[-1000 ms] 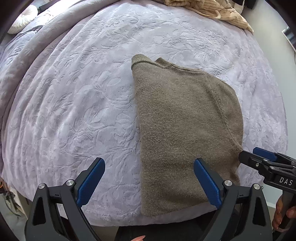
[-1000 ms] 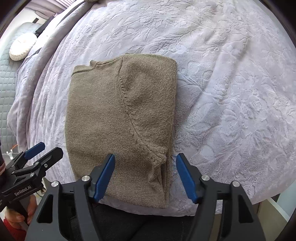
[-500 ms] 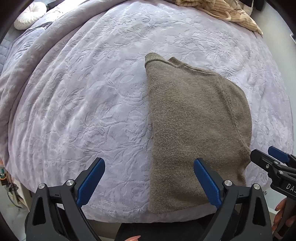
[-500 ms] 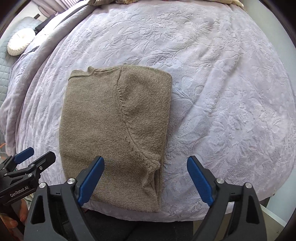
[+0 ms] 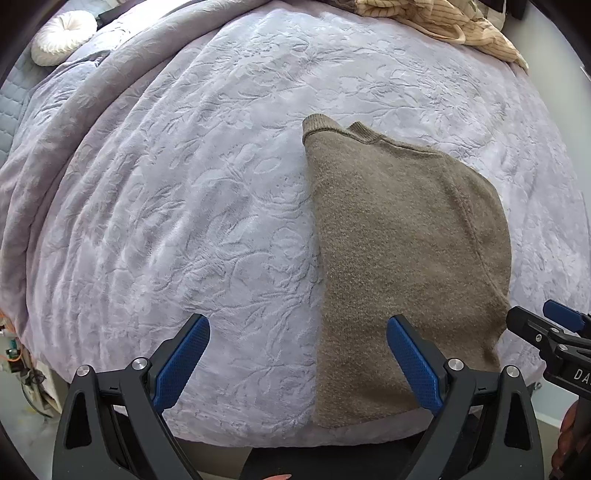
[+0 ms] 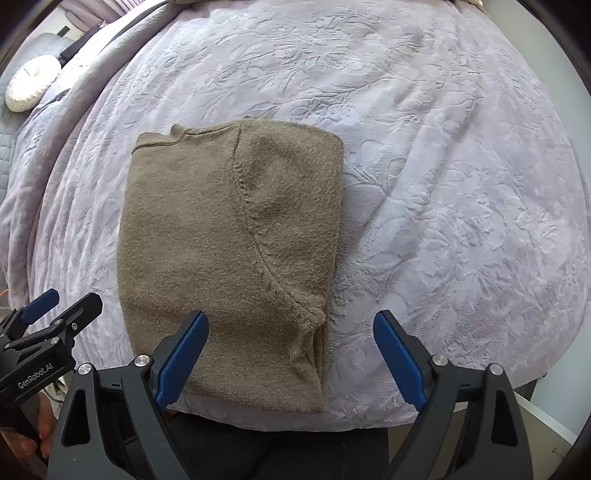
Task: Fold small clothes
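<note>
A small olive-brown knit sweater [image 5: 399, 258] lies folded lengthwise on the lavender bedspread [image 5: 184, 203], collar at the far end. It also shows in the right wrist view [image 6: 229, 251], with a sleeve seam curving across it. My left gripper [image 5: 297, 362] is open and empty, above the bed's near edge over the sweater's left side. My right gripper [image 6: 291, 360] is open and empty, above the sweater's near right corner. Each gripper shows at the edge of the other's view: the right gripper [image 5: 554, 332] and the left gripper [image 6: 48, 317].
A beige striped garment [image 5: 443, 22] lies bunched at the bed's far right. A round white cushion [image 5: 61, 37] sits at the far left. The bed's near edge [image 6: 295, 421] runs just under both grippers, with the person's dark legs below.
My right gripper's jaws have opened wide and it has pulled back from the sweater. My left gripper has drifted left, staying open. The sweater lies still.
</note>
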{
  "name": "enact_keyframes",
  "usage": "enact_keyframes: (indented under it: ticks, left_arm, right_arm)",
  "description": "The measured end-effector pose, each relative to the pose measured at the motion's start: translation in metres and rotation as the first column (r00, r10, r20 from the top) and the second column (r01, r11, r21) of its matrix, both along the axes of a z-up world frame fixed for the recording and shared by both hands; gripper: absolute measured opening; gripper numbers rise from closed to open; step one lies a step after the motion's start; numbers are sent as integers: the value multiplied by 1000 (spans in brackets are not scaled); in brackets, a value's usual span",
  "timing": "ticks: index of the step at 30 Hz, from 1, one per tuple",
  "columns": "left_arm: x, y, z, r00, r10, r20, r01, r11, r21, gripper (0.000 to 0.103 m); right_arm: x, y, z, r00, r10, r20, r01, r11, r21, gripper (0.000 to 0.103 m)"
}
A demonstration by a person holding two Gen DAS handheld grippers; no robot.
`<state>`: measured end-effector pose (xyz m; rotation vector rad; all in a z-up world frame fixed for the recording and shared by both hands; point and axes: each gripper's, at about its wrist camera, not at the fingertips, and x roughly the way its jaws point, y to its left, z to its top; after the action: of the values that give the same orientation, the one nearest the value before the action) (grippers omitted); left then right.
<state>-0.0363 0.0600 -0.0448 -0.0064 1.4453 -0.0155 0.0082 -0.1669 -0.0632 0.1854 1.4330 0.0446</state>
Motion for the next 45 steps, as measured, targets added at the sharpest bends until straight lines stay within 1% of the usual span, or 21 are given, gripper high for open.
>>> enact_keyframes:
  ticks: [21, 45]
  left_arm:
    - [0, 1, 1, 1000, 2, 13, -3, 1000, 10, 97]
    - [-2, -2, 0, 1000, -14, 2, 14, 1000, 18, 97]
  right_arm:
    - [2, 5, 0, 1000, 2, -2, -2, 1000, -20, 92]
    - [1, 6, 0, 1000, 2, -3, -2, 999, -34, 92]
